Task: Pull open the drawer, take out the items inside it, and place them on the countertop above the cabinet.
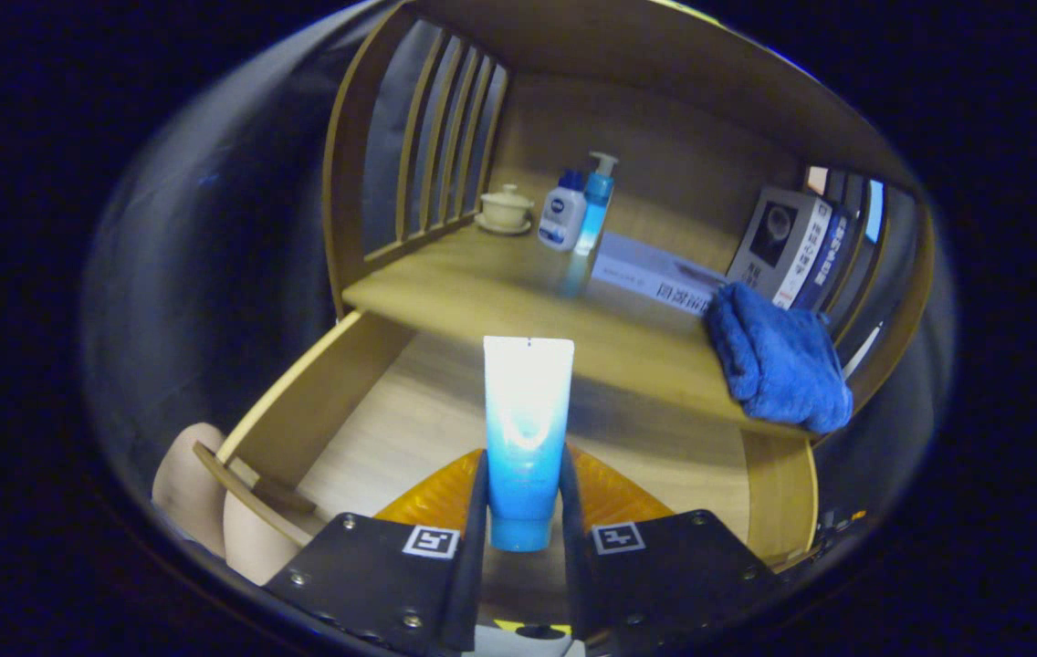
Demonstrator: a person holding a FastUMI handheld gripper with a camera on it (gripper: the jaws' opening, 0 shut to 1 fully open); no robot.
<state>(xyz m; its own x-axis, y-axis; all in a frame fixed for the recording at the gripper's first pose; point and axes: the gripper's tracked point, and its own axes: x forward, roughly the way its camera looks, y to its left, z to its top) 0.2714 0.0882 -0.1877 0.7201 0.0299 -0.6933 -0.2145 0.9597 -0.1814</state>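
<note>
Gripper view: your gripper (523, 511) is clenched on a blue-and-white tube (526, 429), both fingers pressing its lower body, cap end toward you. Drawer (409, 401) stands pulled open below; its visible floor looks bare. Countertop (518, 306) at 12 o'clock already carries a blue towel (779, 360) at 2 o'clock, plus pump bottles (581, 210). Judgement: tube lifted out, placement remains. You hold the tool aimed forward, level with the shelf edge.

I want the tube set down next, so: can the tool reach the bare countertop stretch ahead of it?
Probably yes. The tool, shut on the tube, is above the open drawer; the countertop ahead lies bare between the bottles and blue towel.
</note>
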